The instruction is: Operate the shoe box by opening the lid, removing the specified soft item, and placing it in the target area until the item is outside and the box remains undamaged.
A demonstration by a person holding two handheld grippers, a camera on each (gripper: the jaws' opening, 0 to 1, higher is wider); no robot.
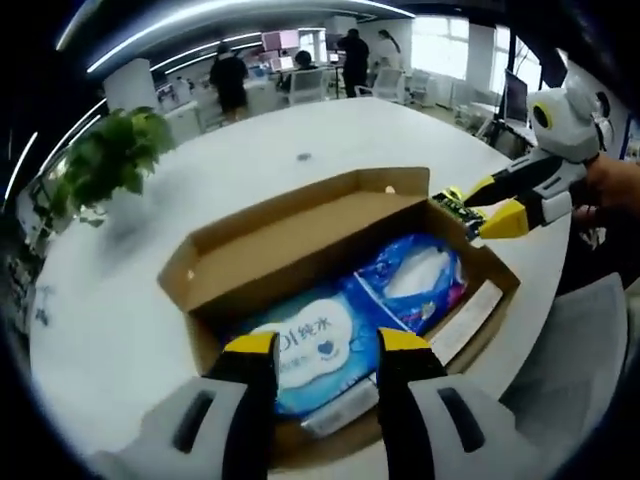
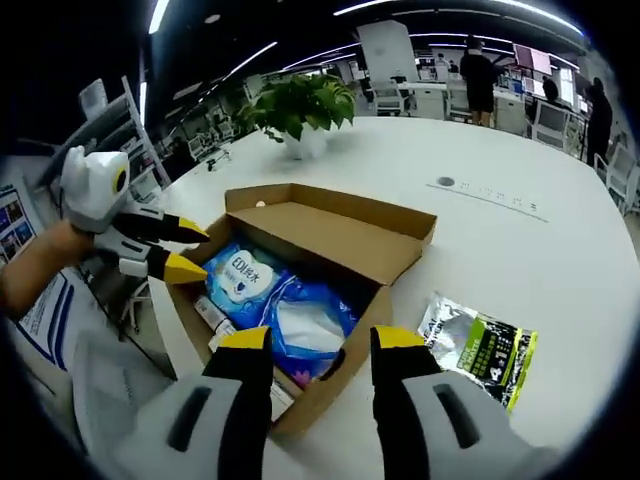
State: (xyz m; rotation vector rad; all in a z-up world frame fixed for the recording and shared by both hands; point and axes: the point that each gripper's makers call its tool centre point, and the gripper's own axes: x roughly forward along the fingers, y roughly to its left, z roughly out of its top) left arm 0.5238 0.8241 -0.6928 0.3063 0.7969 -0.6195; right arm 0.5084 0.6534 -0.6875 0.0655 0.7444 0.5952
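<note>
Two grippers flank one large round white table (image 1: 120, 330), on which the brown cardboard shoe box (image 1: 300, 235) sits with its lid flap already swung back and standing open. Inside the box lie two soft packs side by side along its length: a pale blue wet-wipe pack with a white label (image 1: 305, 345) and a darker blue plastic pack with a white centre (image 1: 415, 275).

The left gripper (image 1: 327, 345) has its yellow-tipped jaws parted, holding nothing, directly over the pale blue pack at its end of the box; that pack's long axis appears to run along the box, across the gap between the jaws. The right gripper (image 2: 312, 338) is likewise open and empty, above the opposite end, nearest the darker blue pack. Which pack is the specified one cannot be told, so each hand is nearer to one candidate.

A small silver and green foil sachet (image 2: 480, 345) lies on the table just beside the box.
</note>
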